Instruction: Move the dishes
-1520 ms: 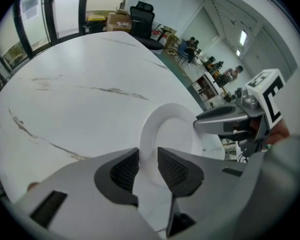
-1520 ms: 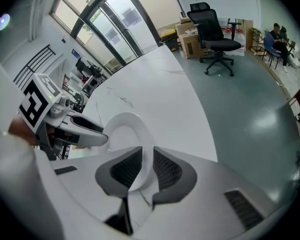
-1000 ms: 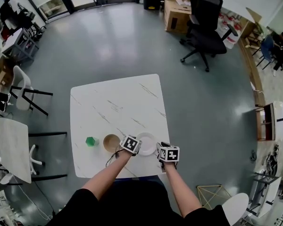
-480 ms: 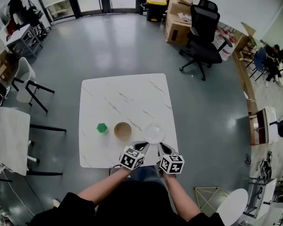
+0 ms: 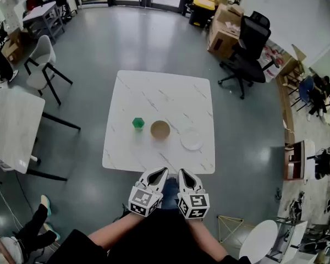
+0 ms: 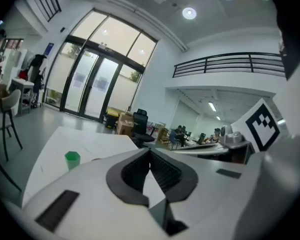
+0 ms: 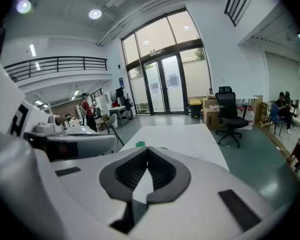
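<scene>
Short of the counter [image 5: 154, 92], left gripper [image 5: 159, 172] and right gripper [image 5: 182, 172] hung empty, fingers [image 6: 132, 174] pressed together.
White plate [image 5: 191, 140] and brown bowl [image 5: 160, 129] sat on it: either already moved or awaiting pickup.

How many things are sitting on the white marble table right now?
3, in a row on the table: a green cup at the left, a brown bowl in the middle, a white plate at the right. None looks hidden in the head view.
</scene>
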